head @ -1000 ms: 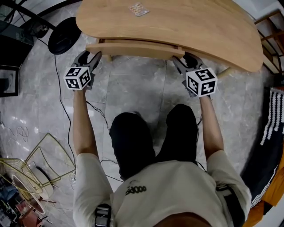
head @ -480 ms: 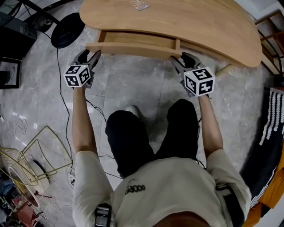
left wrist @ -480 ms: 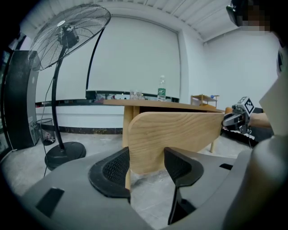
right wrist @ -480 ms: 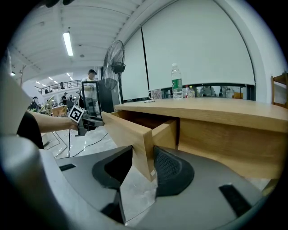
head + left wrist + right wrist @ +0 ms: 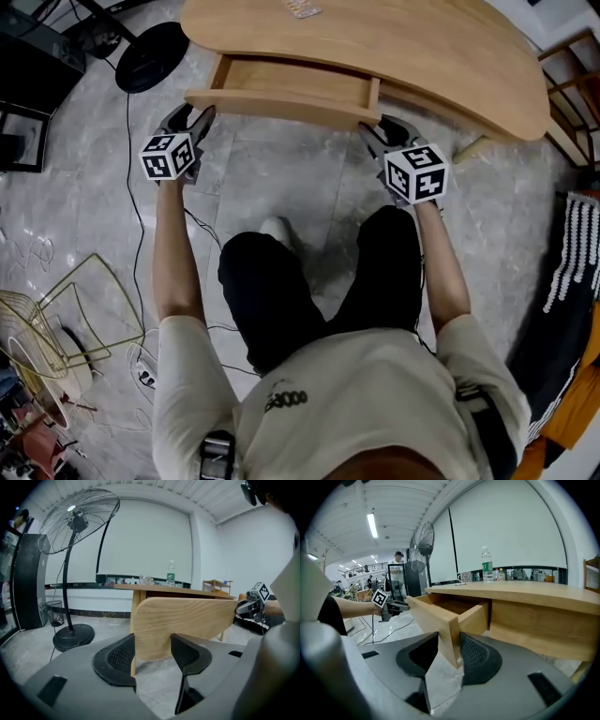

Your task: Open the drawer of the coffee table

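My left gripper (image 5: 193, 113) clamps the drawer front (image 5: 281, 102) at its left end, my right gripper (image 5: 382, 127), jaws just closing tighter, at its right.

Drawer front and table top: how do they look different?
The drawer front stands up on its edge, while the table top lies flat. The drawer front is a narrow strip; the table top is a much bigger, rounded slab. The drawer front sits pulled out past the table top's near edge, toward the person. Both are made of the same light wood.
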The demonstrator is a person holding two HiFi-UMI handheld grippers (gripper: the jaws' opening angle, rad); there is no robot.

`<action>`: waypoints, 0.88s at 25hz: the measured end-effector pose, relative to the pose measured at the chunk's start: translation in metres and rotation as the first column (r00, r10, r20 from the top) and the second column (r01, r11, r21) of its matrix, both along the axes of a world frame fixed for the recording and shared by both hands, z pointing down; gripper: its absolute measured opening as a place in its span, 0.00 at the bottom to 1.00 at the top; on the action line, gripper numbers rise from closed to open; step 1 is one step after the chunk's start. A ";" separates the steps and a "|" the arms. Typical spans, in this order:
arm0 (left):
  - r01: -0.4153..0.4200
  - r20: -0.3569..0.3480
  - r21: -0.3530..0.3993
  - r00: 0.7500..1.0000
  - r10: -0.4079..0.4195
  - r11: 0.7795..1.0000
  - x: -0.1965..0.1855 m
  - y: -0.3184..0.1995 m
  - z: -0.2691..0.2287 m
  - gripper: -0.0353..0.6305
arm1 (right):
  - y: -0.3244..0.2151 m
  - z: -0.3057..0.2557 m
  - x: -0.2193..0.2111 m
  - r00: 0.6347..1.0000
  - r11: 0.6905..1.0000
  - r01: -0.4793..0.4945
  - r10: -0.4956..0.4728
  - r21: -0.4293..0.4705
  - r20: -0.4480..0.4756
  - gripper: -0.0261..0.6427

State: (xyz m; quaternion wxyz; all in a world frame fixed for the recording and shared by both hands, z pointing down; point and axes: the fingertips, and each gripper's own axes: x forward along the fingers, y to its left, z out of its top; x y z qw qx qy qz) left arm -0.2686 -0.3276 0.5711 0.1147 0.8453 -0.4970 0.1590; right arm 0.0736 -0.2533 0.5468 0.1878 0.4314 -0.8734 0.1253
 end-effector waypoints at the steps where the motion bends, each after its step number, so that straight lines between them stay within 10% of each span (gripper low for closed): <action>1: 0.003 -0.001 -0.002 1.000 -0.003 1.000 0.000 0.002 0.000 0.43 | 0.002 0.000 0.000 1.000 1.000 0.002 -0.002 -0.002 -0.001 0.25; 22: 0.070 0.009 -0.007 0.997 -0.070 0.997 -0.009 0.032 -0.001 0.41 | 0.029 -0.002 -0.007 1.000 1.000 0.002 -0.002 -0.004 0.002 0.25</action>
